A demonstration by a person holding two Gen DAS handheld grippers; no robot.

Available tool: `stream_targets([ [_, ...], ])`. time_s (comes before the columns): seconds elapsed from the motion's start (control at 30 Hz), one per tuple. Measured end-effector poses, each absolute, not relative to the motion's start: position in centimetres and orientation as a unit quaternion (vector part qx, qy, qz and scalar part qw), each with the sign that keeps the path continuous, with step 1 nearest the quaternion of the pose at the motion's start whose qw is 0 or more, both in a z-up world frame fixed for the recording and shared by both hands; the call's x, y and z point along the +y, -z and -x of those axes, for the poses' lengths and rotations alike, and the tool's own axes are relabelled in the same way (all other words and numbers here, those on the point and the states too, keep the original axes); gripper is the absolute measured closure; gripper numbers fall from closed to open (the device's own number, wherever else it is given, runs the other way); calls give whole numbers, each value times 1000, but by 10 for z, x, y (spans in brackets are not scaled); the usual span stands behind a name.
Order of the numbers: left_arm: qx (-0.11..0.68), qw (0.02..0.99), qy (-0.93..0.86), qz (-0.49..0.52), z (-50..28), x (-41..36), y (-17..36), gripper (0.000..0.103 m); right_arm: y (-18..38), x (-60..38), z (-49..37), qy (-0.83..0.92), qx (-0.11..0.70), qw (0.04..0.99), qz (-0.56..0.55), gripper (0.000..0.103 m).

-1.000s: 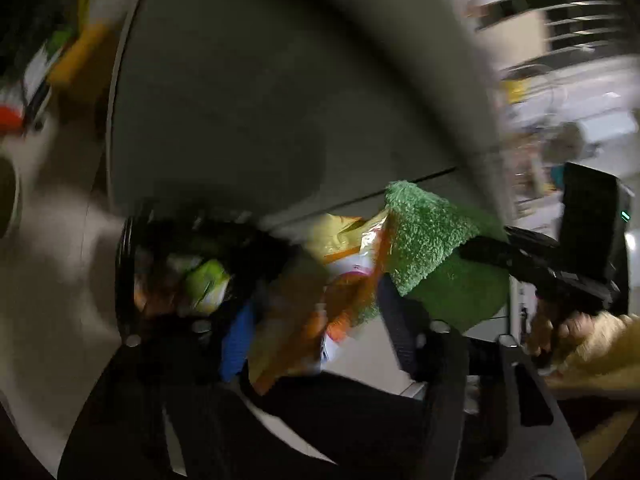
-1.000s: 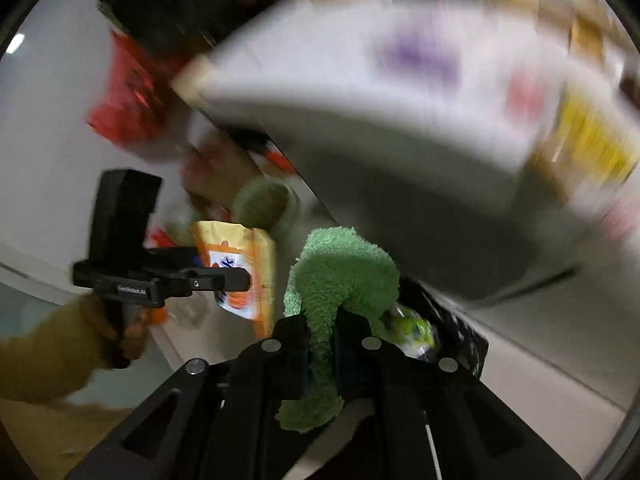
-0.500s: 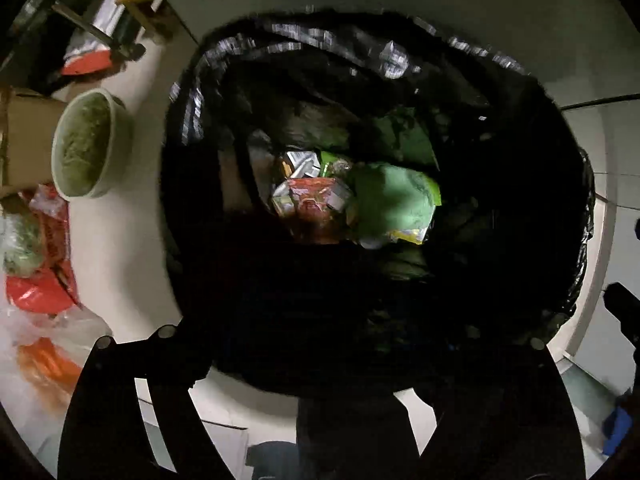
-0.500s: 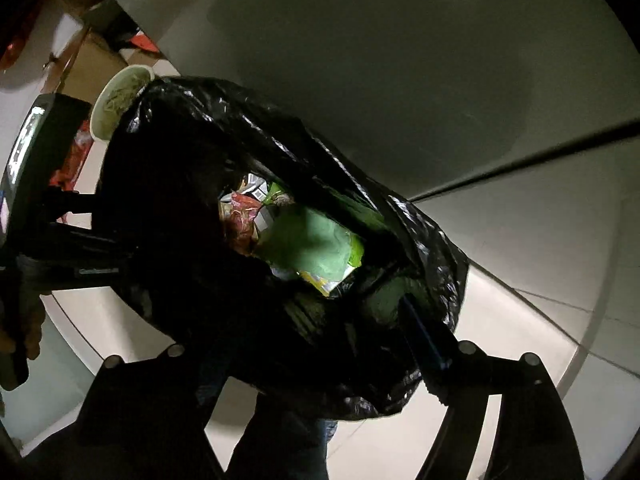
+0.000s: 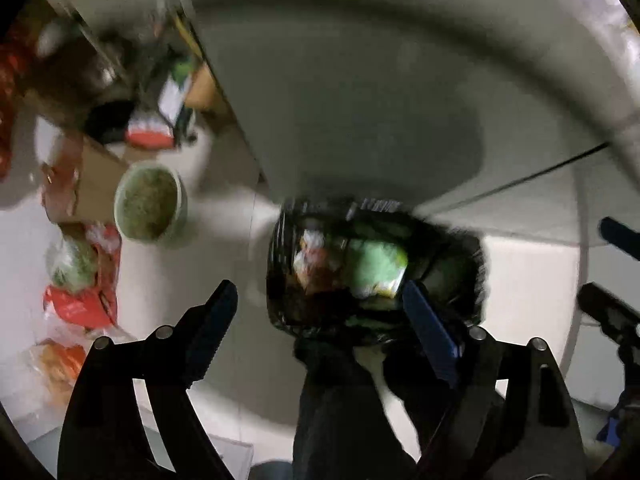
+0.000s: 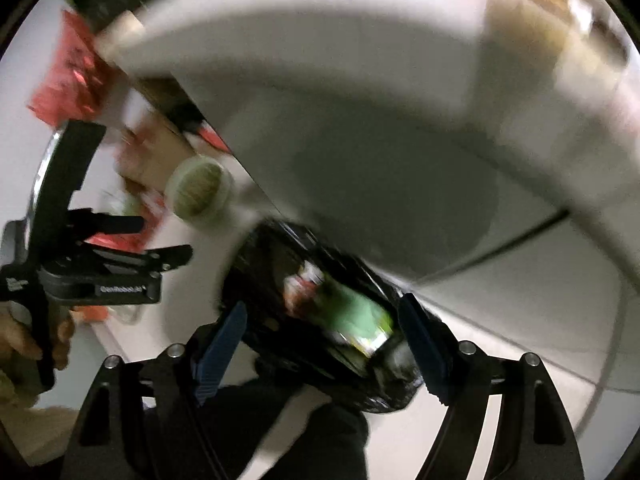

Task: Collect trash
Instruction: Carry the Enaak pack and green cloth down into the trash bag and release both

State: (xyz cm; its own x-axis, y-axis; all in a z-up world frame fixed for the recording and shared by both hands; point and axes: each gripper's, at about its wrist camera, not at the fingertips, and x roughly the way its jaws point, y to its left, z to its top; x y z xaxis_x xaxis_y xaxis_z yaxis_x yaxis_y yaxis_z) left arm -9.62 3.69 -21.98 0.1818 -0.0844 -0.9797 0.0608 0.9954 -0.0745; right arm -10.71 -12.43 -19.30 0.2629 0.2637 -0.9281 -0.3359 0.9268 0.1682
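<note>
A black trash bag [image 5: 452,264] stands open on the floor below both grippers. Inside lie a green cloth [image 5: 376,268] and red-orange snack wrappers [image 5: 316,264]. My left gripper [image 5: 318,292] hangs above the bag's mouth; its jaws are opening and nothing is between them. The right wrist view shows the same bag [image 6: 256,280] and green cloth [image 6: 352,312] under my right gripper [image 6: 322,308], whose jaws are also opening with nothing between them. There the left gripper [image 6: 160,238] shows at the left in a hand [image 6: 16,340]. Both views are blurred.
A white bowl [image 5: 150,204] with greenish contents sits on the floor left of the bag, beside a cardboard box [image 5: 92,184] and red bags [image 5: 76,304]. A large pale furniture panel [image 5: 360,100] rises behind the bag. A dark trouser leg [image 5: 340,400] is below.
The left gripper let go of the orange snack packet and the right one of the green cloth; both now lie in the bag. Both grippers opened and drew back up from the bag.
</note>
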Motion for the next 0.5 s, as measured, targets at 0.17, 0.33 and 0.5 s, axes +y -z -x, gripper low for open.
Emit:
stream_targets([
  [0.17,534,844,49,-13,89,31,126,12,93,-144,120,-223,486,845,4,13],
  [0.33,485,872,60,4,64,18,100,12,47,-173,120,-166,401,901,9,6],
  [0.5,481,873,72,-18,37,-16,98,12,42,-217,73,-70,356,932,25,6],
])
